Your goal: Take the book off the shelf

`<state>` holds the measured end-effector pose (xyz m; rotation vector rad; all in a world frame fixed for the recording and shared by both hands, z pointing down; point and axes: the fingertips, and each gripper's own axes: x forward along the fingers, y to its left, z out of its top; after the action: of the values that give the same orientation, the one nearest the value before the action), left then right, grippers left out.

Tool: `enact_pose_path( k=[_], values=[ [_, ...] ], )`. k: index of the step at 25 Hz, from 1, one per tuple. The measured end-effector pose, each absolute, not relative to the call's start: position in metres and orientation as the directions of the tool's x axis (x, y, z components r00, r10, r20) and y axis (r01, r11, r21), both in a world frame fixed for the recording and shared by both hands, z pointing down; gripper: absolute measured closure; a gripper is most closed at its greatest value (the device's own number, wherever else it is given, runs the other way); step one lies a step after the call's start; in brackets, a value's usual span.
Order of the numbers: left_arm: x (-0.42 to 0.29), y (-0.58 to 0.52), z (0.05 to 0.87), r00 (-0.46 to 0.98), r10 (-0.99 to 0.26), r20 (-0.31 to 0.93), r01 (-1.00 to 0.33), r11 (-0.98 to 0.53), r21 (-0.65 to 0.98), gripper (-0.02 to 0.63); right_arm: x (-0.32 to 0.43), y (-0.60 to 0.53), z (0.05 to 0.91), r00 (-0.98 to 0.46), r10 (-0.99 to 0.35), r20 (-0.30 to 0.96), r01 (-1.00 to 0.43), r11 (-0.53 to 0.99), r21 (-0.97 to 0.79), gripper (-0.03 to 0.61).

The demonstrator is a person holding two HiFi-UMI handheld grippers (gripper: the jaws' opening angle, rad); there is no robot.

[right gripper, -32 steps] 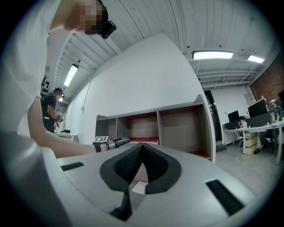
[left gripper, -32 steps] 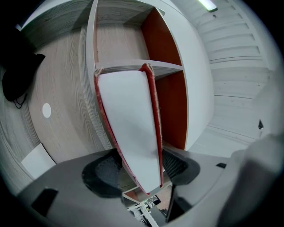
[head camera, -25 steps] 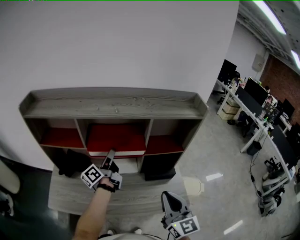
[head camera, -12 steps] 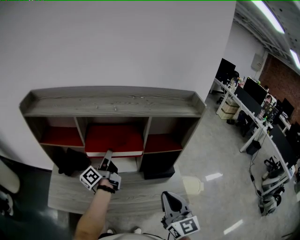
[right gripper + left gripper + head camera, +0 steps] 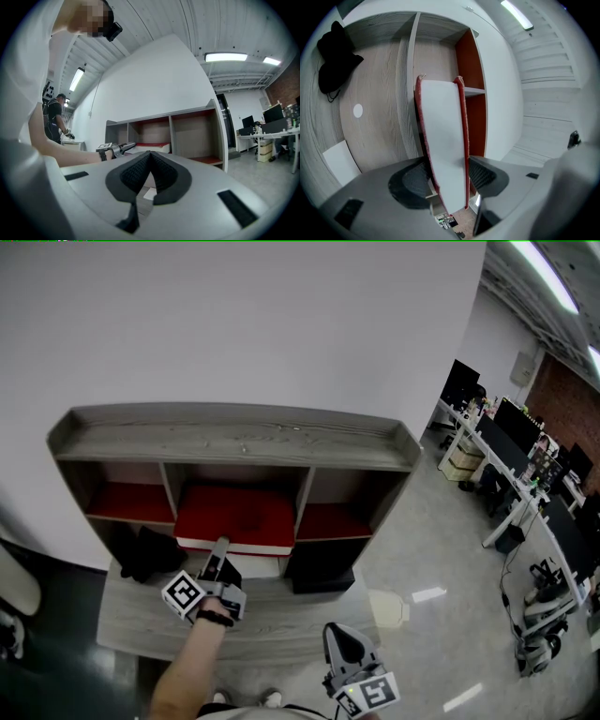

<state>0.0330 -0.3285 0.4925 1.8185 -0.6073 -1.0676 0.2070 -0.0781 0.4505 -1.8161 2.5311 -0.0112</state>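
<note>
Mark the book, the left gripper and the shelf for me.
book (image 5: 440,140): left gripper view, white page edge.
left gripper (image 5: 221,546): head view, between its fingertips.
shelf (image 5: 234,442): head view, top board.

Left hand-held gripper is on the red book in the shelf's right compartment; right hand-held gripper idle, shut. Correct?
Wrong compartment: the head view shows the red book in the middle compartment of the shelf, not the right. The rest holds: left hand-held gripper on it, right hand-held gripper idle, shut.
</note>
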Motion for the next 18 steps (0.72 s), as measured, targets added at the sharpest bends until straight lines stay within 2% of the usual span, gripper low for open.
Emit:
enact_pose_path(
  k=[18],
  values=[
    [0.032, -0.309, 0.481, 0.488, -0.735, -0.471, 0.079, -0.500, 0.863, 0.365, 0.205, -0.065, 0.454, -0.294, -0.956, -0.013, -0.956, 0.294, -0.025, 0.555]
  ],
)
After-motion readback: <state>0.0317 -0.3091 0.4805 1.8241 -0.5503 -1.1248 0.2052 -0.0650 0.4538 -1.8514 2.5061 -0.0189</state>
